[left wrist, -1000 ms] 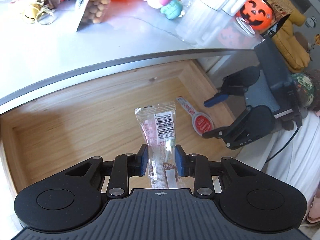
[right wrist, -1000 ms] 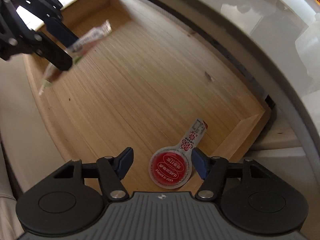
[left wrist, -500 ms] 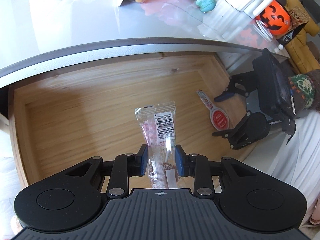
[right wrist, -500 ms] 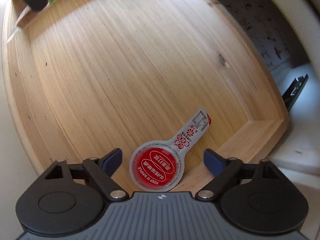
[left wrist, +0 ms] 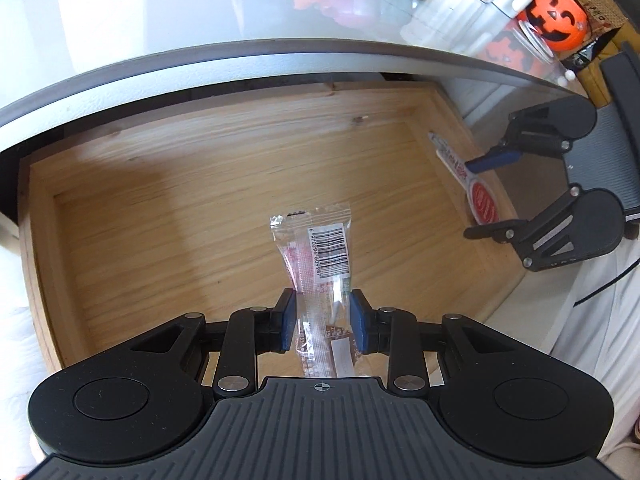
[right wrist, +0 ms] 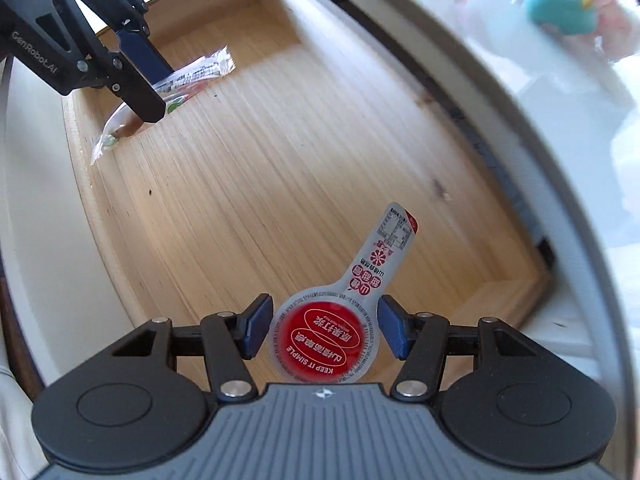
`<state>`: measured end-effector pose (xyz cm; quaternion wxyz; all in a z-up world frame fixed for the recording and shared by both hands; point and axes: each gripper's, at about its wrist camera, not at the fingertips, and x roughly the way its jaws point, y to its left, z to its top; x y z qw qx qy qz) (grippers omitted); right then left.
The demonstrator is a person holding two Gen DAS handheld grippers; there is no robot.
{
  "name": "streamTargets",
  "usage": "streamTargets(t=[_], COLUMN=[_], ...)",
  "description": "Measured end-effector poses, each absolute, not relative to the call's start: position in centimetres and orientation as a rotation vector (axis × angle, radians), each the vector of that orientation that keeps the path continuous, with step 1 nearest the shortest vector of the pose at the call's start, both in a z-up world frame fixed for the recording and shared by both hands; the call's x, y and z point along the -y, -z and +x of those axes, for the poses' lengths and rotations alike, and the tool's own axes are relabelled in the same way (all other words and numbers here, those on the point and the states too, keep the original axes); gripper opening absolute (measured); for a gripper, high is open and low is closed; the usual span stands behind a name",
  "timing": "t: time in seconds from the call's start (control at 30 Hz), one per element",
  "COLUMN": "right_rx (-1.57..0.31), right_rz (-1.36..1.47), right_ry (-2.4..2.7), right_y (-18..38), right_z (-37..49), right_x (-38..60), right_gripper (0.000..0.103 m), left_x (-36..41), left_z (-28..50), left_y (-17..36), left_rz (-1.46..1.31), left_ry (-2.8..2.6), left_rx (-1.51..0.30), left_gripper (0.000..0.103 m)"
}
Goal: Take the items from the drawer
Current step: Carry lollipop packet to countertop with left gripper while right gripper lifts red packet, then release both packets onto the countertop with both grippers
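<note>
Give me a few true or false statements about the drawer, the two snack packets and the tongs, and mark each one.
1. The left tongs are shut on the clear barcode packet. True.
2. The round red-lidded packet lies in the middle of the wooden drawer. False: it is at the drawer's right end, between the pads of the right tongs.
3. The right tongs are spread wide open, far from any packet. False: the pads sit close on either side of the red lid.
4. An orange pumpkin bucket stands on the grey tabletop. True.
</note>
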<state>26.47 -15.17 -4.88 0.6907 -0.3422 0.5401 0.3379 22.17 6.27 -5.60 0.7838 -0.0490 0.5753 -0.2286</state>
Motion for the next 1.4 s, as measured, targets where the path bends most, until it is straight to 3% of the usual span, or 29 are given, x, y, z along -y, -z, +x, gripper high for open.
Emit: streamTargets(t=[0.2,0.5,0.63,0.77,0.87,1.07,1.33,1.4], right_rx=[-1.074,-0.843,-0.805,-0.812,-0.838,-0.86,-0.709,-0.705], right_rz=[-0.815,-0.467,-0.335,-0.288,-0.283,-0.272,-0.227,-0.199], right_ry=[-0.665,-0.655,-0.698,-0.658,-0.608,-0.463,-0.272,-0.249], right_y=[-0.4,-9.0,-11.0,-11.5,-10.8,-8.8,-6.7,-6.0], right_z=[24.1,18.9,18.8,19.6,20.6,23.9,32.0,33.7], right_x=[16.4,16.2,15.5,14.4,14.0,14.4,16.2,16.7], right_gripper=[0.058,0.058,0.058,0.058,0.058,0.058,0.059,0.067], left_x=[-6.0,-12.3,-14.9,-17.1,-17.3,-16.5,-17.8,-17.8], left_z=[21.4,19.7,24.9,29.8,31.4,30.2,25.4,24.4], left_y=[4.0,-7.6,-7.9,-4.6,-1.9,-4.7,-6.8,-6.3], left_rz=[-0.095,-0.327,-0.346,-0.445,-0.51,-0.418,-0.367,-0.345], left_ry=[0.519,0.429,0.187,0.103,0.118,0.138,0.153,0.125], left_rx=[-1.157,-0.764,-0.763,-0.748,-0.785,-0.637,-0.425,-0.436], left_gripper=[0.032,0.032,0.032,0.034,0.042,0.044,0.044,0.044])
